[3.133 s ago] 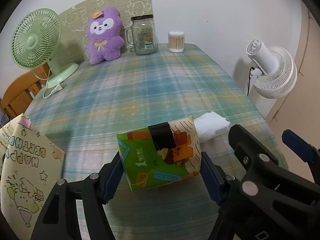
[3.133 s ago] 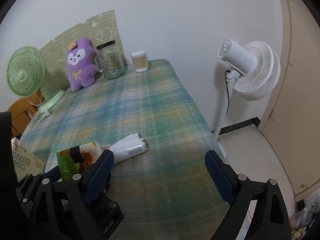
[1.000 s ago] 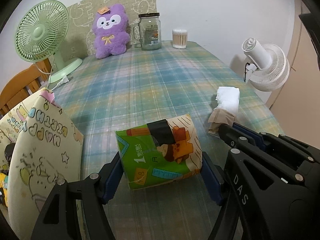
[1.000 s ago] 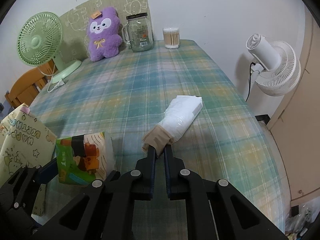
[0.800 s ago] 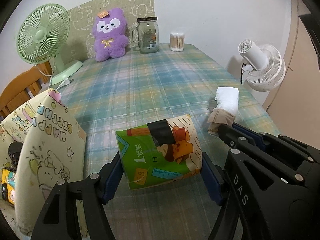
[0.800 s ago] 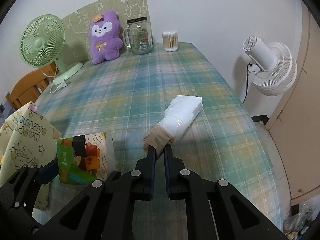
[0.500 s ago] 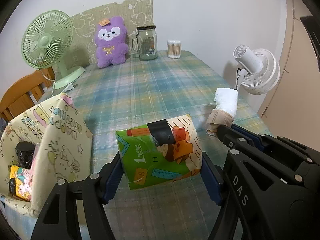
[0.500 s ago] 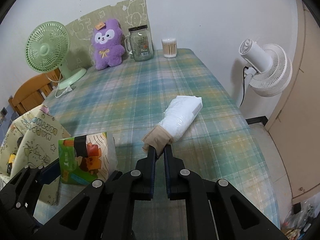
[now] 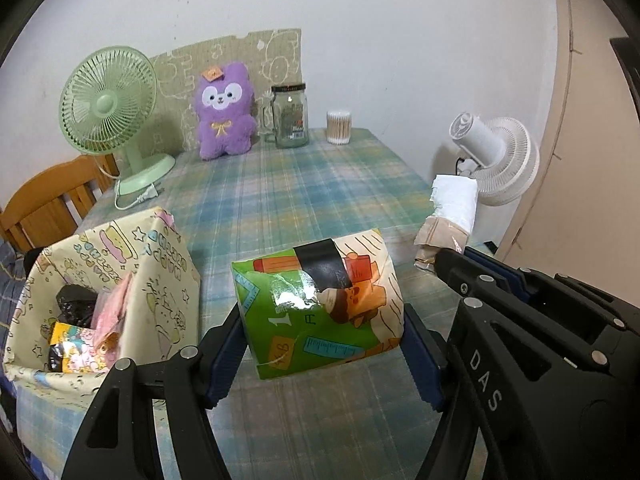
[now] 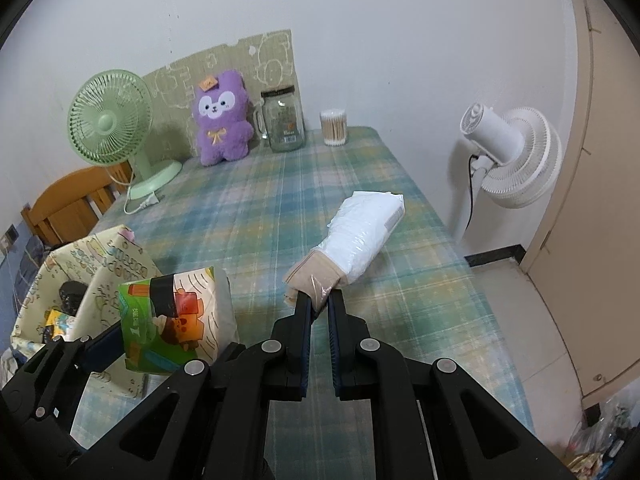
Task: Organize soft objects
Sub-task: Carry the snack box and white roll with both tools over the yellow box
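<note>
My left gripper [image 9: 322, 356] is shut on a green and orange tissue pack [image 9: 320, 304], held in the air above the plaid table [image 9: 288, 184]; the same tissue pack [image 10: 176, 320] shows at lower left in the right wrist view. My right gripper [image 10: 319, 304] is shut on the tan end of a white plastic-wrapped pack [image 10: 360, 236], lifted off the table. That white pack [image 9: 452, 208] also hangs at the right in the left wrist view. A cream cartoon-print fabric bin [image 9: 108, 280] with several soft items inside stands at the left.
At the back stand a green desk fan [image 9: 108, 112], a purple plush toy [image 9: 224, 112], a glass jar [image 9: 290, 116] and a cotton-swab tub [image 9: 339, 127]. A white floor fan [image 10: 508, 156] stands beyond the table's right edge, a wooden chair [image 9: 44, 208] at the left.
Both grippers have risen with their packs and pulled back from the table. More of the fabric bin and its contents has come into view at the left.
</note>
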The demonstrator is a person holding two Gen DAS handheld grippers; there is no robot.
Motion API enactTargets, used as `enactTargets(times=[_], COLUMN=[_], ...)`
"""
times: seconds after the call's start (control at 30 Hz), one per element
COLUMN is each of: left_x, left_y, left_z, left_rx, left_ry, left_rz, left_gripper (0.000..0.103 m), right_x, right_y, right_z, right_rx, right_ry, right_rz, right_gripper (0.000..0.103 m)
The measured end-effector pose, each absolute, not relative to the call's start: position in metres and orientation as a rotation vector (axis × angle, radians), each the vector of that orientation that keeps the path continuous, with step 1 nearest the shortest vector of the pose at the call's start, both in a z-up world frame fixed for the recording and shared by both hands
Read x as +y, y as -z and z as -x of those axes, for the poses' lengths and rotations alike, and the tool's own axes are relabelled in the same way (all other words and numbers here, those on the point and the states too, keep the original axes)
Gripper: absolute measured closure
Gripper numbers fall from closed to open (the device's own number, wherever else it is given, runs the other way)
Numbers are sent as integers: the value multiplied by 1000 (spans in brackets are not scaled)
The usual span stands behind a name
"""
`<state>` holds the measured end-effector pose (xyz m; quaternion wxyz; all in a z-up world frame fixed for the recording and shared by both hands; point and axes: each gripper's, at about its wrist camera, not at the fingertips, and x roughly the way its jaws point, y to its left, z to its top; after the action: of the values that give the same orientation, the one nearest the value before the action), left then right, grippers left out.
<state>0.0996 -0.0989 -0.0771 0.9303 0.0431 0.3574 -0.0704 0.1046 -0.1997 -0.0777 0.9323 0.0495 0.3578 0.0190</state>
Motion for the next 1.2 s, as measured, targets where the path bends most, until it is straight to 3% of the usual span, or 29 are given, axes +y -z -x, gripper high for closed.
enactTargets(times=[1.2], left_x=[-65], left_y=[-7], left_z=[-39], left_rx=[550], left_ry=[173], left_rz=[-115], left_gripper=[29], right_x=[-164], right_y=[-11], right_z=[-38], right_rx=[566], right_ry=[-72], right_rz=[-84], right_gripper=[92])
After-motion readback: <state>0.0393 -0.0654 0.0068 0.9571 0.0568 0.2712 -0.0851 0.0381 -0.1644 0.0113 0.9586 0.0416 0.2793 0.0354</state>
